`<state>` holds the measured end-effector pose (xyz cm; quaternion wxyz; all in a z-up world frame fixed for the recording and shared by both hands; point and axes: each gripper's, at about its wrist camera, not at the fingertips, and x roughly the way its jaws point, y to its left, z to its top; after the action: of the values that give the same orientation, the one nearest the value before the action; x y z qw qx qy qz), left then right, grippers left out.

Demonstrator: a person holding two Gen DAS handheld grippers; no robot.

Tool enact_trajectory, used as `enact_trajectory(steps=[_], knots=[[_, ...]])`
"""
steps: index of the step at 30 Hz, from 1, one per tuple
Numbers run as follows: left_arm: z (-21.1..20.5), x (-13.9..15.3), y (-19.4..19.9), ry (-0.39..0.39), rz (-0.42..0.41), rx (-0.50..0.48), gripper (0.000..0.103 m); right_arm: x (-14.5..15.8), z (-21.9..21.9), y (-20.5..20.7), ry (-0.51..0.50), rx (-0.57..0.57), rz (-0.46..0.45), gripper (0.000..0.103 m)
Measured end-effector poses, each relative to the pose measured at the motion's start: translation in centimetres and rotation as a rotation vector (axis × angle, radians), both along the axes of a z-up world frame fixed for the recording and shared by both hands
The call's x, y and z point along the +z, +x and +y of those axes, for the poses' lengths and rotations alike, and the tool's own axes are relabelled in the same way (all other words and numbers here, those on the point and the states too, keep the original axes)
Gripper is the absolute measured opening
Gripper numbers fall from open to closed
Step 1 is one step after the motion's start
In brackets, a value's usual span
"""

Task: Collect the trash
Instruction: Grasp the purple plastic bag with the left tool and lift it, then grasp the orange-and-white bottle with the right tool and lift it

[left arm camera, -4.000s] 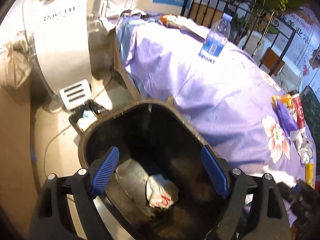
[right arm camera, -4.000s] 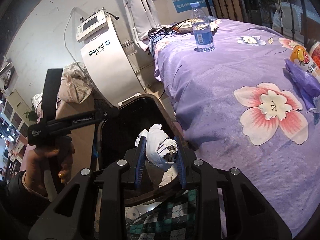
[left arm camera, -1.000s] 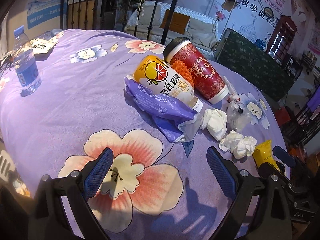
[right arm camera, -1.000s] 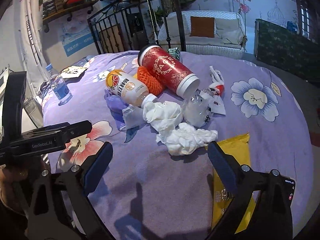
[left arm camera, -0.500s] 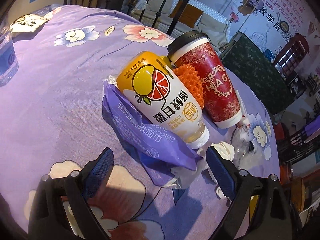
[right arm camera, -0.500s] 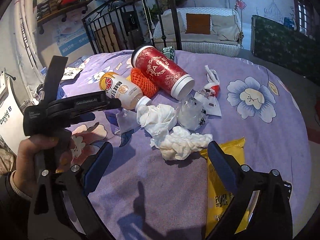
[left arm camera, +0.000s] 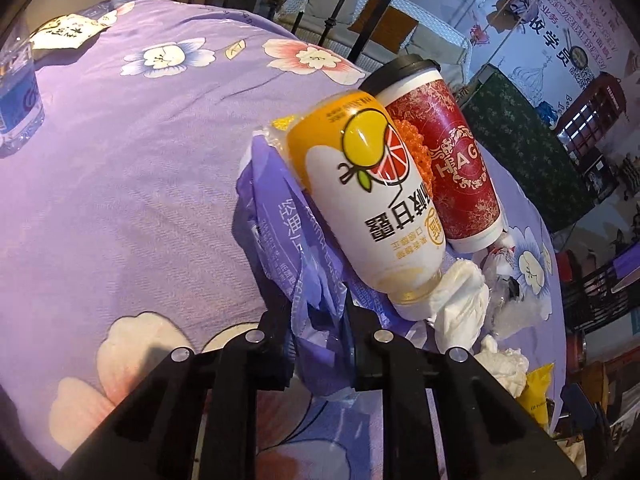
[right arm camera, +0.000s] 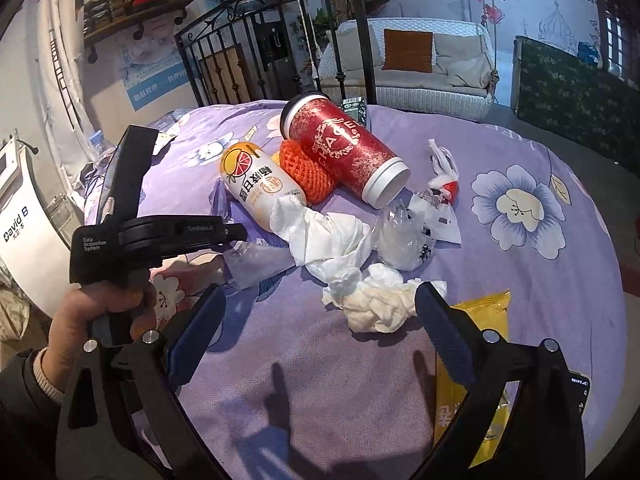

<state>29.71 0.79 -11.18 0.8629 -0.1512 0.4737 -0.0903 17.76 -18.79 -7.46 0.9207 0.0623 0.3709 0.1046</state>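
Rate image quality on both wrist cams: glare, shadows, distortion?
Left wrist: strong fisheye bending, dark corners, glare streak on the orange drink bottle, purple wrapper sharp in the left tongs. Right wrist: same distortion, even light, right tongs cast soft shadows on the purple sheet.

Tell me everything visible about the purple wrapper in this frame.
The purple wrapper is thin, crinkled plastic film with pale printed lettering and a clear torn end. It lies on the purple floral bedspread, partly under the orange-and-white bottle, which lies on its side. The left gripper is shut on its near edge, bunching the film.
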Motion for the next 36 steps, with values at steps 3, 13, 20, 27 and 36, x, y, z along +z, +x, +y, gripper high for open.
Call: enact_trajectory(steps=[3,13,20,27,36], knots=[[1.3,1.4,-1.8,0.045,-0.053,0.008,0.016,0.0,1.1,0.3,-0.008,0.026,0.001,0.095],[7.3,4.5,-7.9,0.118,-0.168,0.114,0.016,0.5,5.3,2.0,0.005,0.124,0.002,0.095],[9.6,5.8,-11.2,0.156,-0.219,0.166,0.016,1.3,10.1,5.1,-0.031,0.239,-0.005,0.094],[11.8,5.9,-13.0,0.127,-0.218,0.199,0.016,0.3,14.5,11.3,-0.265,0.263,0.029,0.093],[13.3,5.5,-14.3,0.125,-0.21,0.216,0.016,-3.9,18.4,16.3,-0.62,0.282,0.078,0.085]])
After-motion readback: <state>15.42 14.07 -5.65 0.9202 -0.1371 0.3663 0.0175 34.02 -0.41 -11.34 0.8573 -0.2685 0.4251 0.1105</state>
